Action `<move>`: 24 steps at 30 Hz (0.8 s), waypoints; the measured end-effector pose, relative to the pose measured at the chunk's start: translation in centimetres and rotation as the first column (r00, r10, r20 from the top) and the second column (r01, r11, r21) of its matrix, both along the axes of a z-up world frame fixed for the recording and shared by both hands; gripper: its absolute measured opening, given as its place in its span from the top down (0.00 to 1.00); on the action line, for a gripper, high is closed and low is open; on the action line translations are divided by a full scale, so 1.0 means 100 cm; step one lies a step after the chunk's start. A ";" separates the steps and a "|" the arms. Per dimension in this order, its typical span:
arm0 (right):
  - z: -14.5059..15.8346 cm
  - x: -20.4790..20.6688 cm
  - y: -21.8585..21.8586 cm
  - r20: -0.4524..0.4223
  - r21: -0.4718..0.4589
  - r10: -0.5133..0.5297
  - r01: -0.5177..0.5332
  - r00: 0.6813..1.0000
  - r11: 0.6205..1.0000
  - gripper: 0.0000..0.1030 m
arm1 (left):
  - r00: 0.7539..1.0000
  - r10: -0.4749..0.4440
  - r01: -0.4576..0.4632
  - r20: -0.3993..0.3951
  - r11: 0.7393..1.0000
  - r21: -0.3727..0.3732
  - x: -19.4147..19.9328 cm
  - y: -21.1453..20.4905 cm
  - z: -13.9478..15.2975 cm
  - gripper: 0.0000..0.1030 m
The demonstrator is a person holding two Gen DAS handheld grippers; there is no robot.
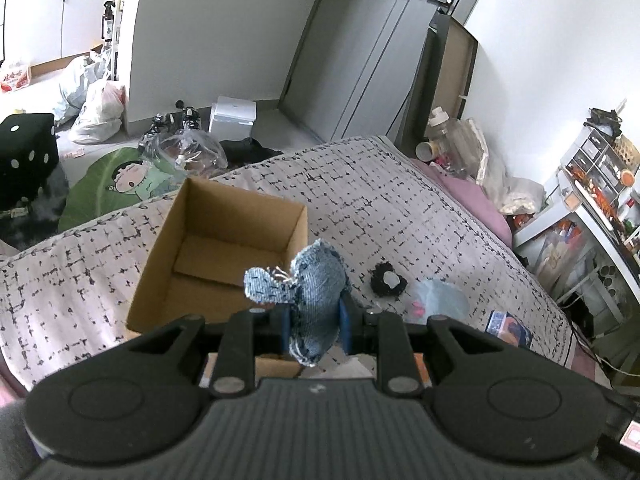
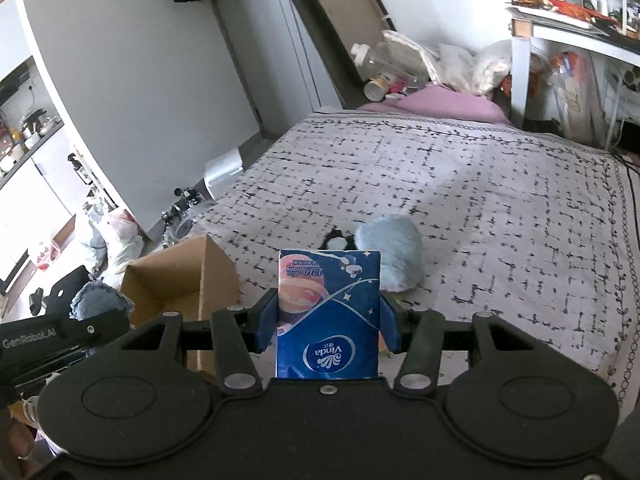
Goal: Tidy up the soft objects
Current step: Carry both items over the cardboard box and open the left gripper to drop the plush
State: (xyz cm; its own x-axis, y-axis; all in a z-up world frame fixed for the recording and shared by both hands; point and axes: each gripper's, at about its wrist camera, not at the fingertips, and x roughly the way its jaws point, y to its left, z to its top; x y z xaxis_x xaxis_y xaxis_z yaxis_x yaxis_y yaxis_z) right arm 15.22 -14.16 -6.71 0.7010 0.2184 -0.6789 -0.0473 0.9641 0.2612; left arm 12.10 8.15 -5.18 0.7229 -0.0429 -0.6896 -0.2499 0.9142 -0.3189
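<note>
My left gripper [image 1: 316,326] is shut on a frayed denim cloth piece [image 1: 310,288], held just off the near right corner of an open cardboard box [image 1: 224,216] on the bed. My right gripper [image 2: 328,326] is shut on a blue Vinda tissue pack [image 2: 328,312], raised above the bed to the right of the same box [image 2: 188,276]. A pale blue plush [image 2: 394,256] and a black scrunchie [image 1: 387,282] lie on the checked bedspread [image 2: 480,200] beyond the pack. In the left wrist view the pack [image 1: 508,327] and the plush [image 1: 440,300] show to the right of the denim.
The left gripper's body [image 2: 60,332] shows at the left of the right wrist view. Bottles and bags [image 2: 396,68] pile at the bed's far end by a pink pillow [image 2: 436,104]. A cluttered desk [image 1: 592,196] stands right of the bed; bags [image 1: 96,108] lie on the floor.
</note>
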 end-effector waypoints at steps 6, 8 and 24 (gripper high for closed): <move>0.002 0.002 0.018 0.032 0.006 0.029 -0.029 0.999 1.000 0.51 | 1.000 0.014 -0.014 -0.001 1.000 0.001 0.004 0.019 -0.002 0.78; 0.002 0.003 0.024 0.040 0.007 0.035 -0.035 0.999 0.999 0.51 | 1.000 0.022 -0.022 -0.006 1.000 0.001 0.006 0.026 -0.005 0.78; -0.013 0.026 0.062 0.029 0.078 0.086 -0.088 0.996 0.993 0.51 | 0.994 0.063 -0.064 -0.090 0.998 -0.002 0.028 0.069 -0.036 0.78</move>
State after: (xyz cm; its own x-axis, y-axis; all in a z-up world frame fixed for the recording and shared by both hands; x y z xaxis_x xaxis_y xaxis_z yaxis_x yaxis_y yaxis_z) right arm 17.78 -8.00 -7.99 0.6940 0.3316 -0.6391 -0.1380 0.9324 0.3339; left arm 14.94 15.08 -8.81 0.6591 -0.0024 -0.7520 -0.3355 0.8940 -0.2969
